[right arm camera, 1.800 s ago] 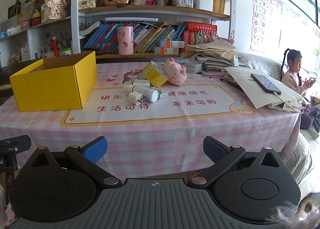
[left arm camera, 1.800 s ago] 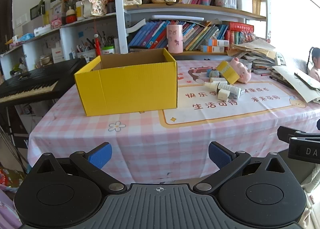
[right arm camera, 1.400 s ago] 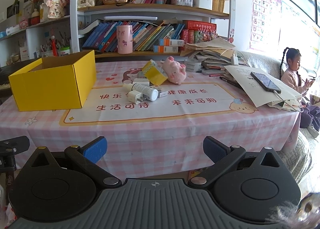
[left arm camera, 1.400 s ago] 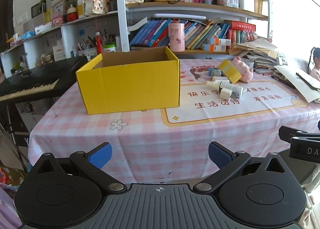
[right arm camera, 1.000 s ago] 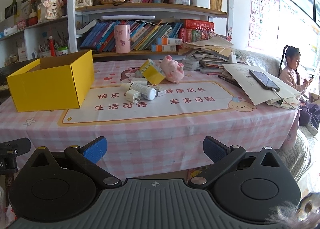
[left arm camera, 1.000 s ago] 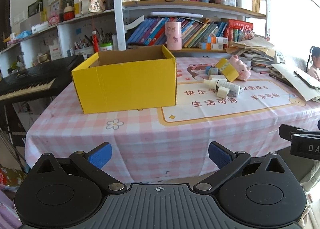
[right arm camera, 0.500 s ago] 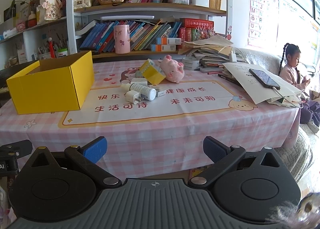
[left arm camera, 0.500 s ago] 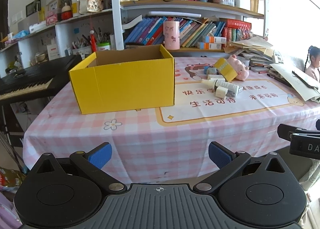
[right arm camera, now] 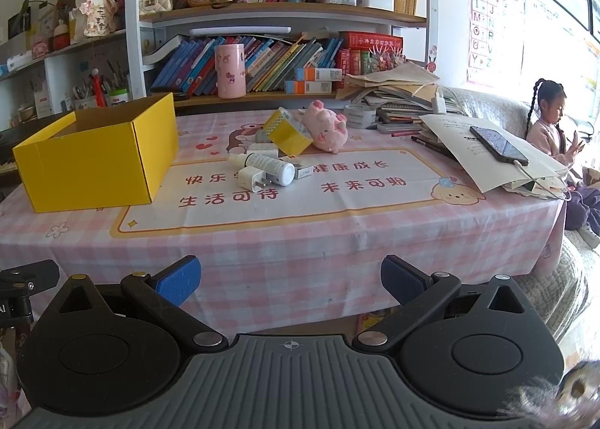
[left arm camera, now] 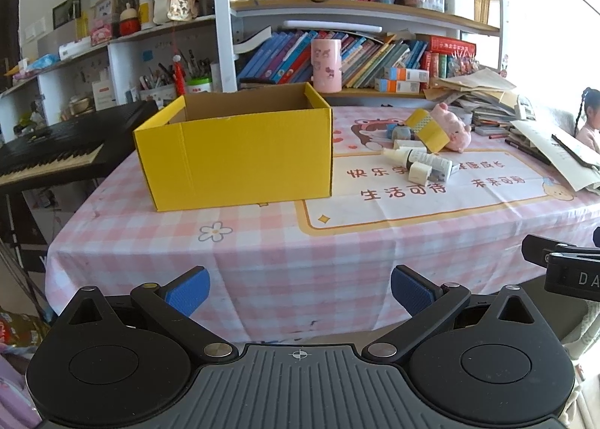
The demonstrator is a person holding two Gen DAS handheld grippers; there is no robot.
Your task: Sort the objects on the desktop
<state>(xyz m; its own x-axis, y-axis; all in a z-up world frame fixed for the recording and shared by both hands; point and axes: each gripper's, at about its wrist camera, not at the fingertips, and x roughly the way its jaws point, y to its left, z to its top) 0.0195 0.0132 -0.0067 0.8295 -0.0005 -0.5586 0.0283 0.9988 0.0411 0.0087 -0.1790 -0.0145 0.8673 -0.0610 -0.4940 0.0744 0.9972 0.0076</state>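
Both tools sit off the near edge of the table, short of any object. Left gripper [left arm camera: 298,288]: jaws spread wide, nothing between the blue pads. Right gripper [right arm camera: 288,279]: likewise wide apart and empty.

Yellow cardboard box [left arm camera: 236,151] stands open-topped on the pink checked tablecloth [left arm camera: 262,241], toward the left side of the table; from this low angle its floor is hidden, so contents cannot be told. Its open top and its place beside the clutter suggest it is the collecting bin.

Loose items cluster to the right of the box, on the printed mat:
- white charger plug [right arm camera: 252,179], touching or just beside a white bottle [right arm camera: 267,168] lying on its side
- yellow tape roll [right arm camera: 287,132], tilted, leaning against a pink plush pig [right arm camera: 325,129]
- a small flat packet just right of the bottle; label unreadable

Judgement: sorting appears not yet begun; the cluster looks untouched. The right gripper faces the cluster more directly, so it is likely the picker, with the plug nearest. The bottle is round and on its side, so it may roll if nudged.
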